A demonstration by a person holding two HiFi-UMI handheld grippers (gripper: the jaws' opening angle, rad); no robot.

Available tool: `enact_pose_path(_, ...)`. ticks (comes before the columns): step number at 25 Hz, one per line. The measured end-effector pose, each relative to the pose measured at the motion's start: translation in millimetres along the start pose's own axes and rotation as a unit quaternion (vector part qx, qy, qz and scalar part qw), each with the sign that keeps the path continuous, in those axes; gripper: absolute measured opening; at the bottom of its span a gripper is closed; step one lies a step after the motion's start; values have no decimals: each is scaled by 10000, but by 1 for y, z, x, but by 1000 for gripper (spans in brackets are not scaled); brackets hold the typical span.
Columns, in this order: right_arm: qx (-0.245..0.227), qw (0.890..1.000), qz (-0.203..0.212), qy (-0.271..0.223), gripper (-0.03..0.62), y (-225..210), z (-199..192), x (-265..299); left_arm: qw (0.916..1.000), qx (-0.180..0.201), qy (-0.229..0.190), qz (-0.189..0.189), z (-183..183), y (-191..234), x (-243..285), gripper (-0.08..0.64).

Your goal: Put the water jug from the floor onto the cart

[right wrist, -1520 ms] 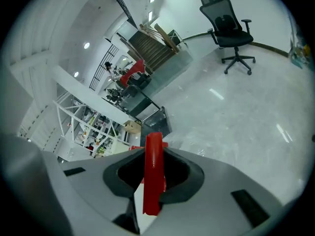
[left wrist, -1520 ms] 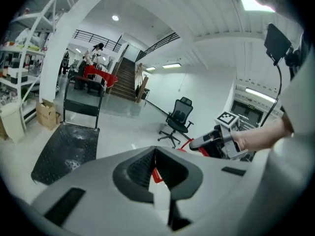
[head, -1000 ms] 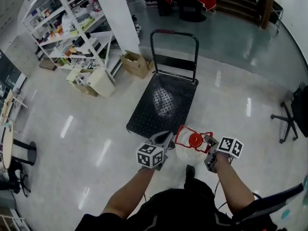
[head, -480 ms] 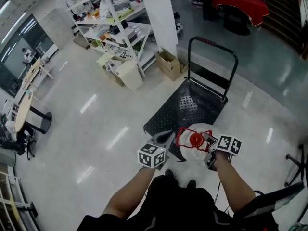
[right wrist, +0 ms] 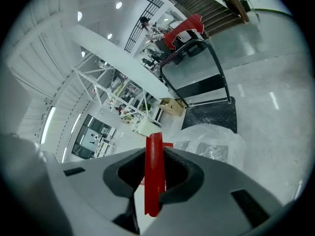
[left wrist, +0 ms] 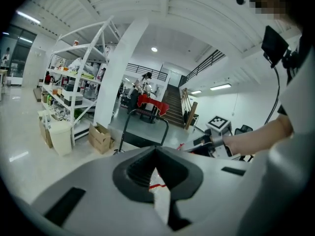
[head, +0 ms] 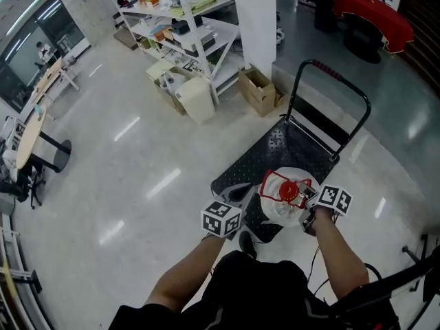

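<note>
One black platform cart [head: 275, 158] with a textured deck and an upright push bar is the target. The clear plastic water jug [head: 283, 210] with its red cap hangs in the air over the cart's near end, off the floor and not yet set on the deck.

The step in hand looks to be the carry-in and set-down. To do it well, the jug should travel further in over the deck, toward the push bar. That way its whole base lands on the cart and not on the near lip. Both grippers should sink together so the heavy body neither swings nor tips. Letting go ought to wait until the deck bears the weight.

Both forearms reach forward from the person's body toward the cart's near end, one at each side of the jug. The grippers tilt somewhat downward with their marker cubes facing up.

The right gripper [right wrist: 153, 177] is clamped on the jug's red plastic carrying handle [right wrist: 155, 151], which stands as a red strip between its pads. The left gripper [left wrist: 156, 175] has its jaws drawn nearly together on a thin red-and-white edge, judged to be that same handle.
</note>
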State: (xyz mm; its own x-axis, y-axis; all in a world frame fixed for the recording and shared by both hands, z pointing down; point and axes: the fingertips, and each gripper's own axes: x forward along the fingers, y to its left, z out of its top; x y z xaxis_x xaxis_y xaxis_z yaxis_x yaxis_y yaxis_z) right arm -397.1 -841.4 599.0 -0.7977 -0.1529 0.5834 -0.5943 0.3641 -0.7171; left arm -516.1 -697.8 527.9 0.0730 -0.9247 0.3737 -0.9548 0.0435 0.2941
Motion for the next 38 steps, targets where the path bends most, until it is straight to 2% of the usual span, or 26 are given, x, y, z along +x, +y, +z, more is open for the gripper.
enact_pose_path(5, 36, 9998, 76, 180, 77, 28, 12, 71, 9998, -23, 201, 73, 4, 50, 11, -11)
enact_pose_path(9, -9, 9978, 297, 599, 77, 46, 13, 129, 9986, -176, 420, 283, -2, 73, 20, -9)
enact_pose_path(13, -242, 9931, 471, 1048, 77, 62, 17, 184, 9952, -428, 559, 675, 2, 91, 17, -9)
enact_pose_path(19, -483, 9870, 488, 1452, 77, 62, -1, 247, 9884, -636, 599, 1242, -10, 120, -3, -9)
enact_pose_path(22, -477, 9861, 400, 1542, 77, 51, -3, 260, 9856, -764, 598, 1382, -15, 127, -6, -9)
enact_pose_path(29, -380, 9865, 264, 1571, 77, 19, -9, 268, 9841, -885, 627, 1404, -25, 128, -1, -9)
enact_pose_path(35, -7, 9891, 83, 1469, 78, -9, 7, 258, 9851, -845, 669, 1342, -25, 124, 9, -9)
enact_pose_path(38, 245, 9878, 121, 1530, 78, -28, 5, 251, 9850, -842, 695, 1335, -25, 120, 17, -9)
